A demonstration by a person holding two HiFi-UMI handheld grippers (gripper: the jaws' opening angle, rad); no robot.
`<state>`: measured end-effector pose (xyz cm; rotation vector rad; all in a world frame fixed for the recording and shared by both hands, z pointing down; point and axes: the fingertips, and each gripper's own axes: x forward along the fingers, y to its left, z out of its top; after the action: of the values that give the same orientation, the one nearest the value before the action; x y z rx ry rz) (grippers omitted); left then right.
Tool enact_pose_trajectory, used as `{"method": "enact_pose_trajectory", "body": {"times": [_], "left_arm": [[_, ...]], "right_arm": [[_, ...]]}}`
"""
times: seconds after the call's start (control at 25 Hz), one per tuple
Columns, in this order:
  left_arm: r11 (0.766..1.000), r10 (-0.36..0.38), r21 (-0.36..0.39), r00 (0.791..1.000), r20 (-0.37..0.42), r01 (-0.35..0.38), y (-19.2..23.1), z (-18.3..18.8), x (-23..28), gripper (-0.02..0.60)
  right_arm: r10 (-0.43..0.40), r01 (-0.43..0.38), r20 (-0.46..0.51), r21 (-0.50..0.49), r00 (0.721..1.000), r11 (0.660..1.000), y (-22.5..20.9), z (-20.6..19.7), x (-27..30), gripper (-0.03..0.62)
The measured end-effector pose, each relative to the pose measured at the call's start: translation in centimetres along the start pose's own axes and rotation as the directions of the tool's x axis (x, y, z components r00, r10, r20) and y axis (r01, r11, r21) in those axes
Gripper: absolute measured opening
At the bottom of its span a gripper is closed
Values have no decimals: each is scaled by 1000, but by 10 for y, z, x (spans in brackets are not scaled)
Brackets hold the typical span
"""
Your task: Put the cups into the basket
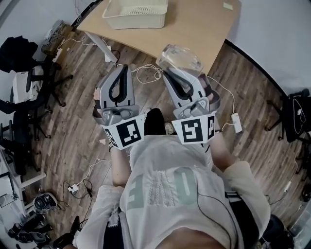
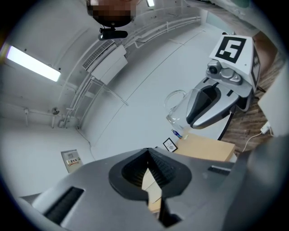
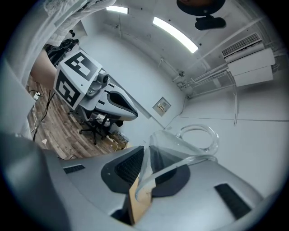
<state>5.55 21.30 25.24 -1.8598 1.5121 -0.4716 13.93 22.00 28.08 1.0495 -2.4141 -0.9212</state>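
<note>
Two grippers point side by side toward a table [image 1: 199,34]. The right gripper [image 3: 145,158] pinches the wall of a clear cup [image 3: 174,146] with a round handle, up by the table's near edge. The left gripper [image 2: 147,151] is closed with nothing in it. The square markers [image 1: 127,133] show black-and-white shapes, no words. The basket [image 1: 136,13] sits at the far edge, well away from the cup, with bare table between. Wires [image 1: 146,73] lie on the floor [image 1: 77,121].
</note>
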Motion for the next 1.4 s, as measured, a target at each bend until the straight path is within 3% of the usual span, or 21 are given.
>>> {"method": "enact_pose_trajectory", "body": {"times": [0.24,0.6,0.96,1.4], "left_arm": [[999,35,-24,998,47,-34,-1,7,17,8],[999,8,-45,997,72,-4,0,-9,57,8],[997,27,-77,998,55,-23,44,-70,119,8],[992,-30,-122,996,87,40,115,-146,214,8]], "right_arm": [[-12,11,-29,-27,1000,1000,-15,-22,0,38],[0,-1,-38,-39,999,999,-27,-34,46,38],[29,-33,-56,-64,998,997,-35,-39,136,38],[14,-23,-146,-60,989,998,-65,-41,271,38]]}}
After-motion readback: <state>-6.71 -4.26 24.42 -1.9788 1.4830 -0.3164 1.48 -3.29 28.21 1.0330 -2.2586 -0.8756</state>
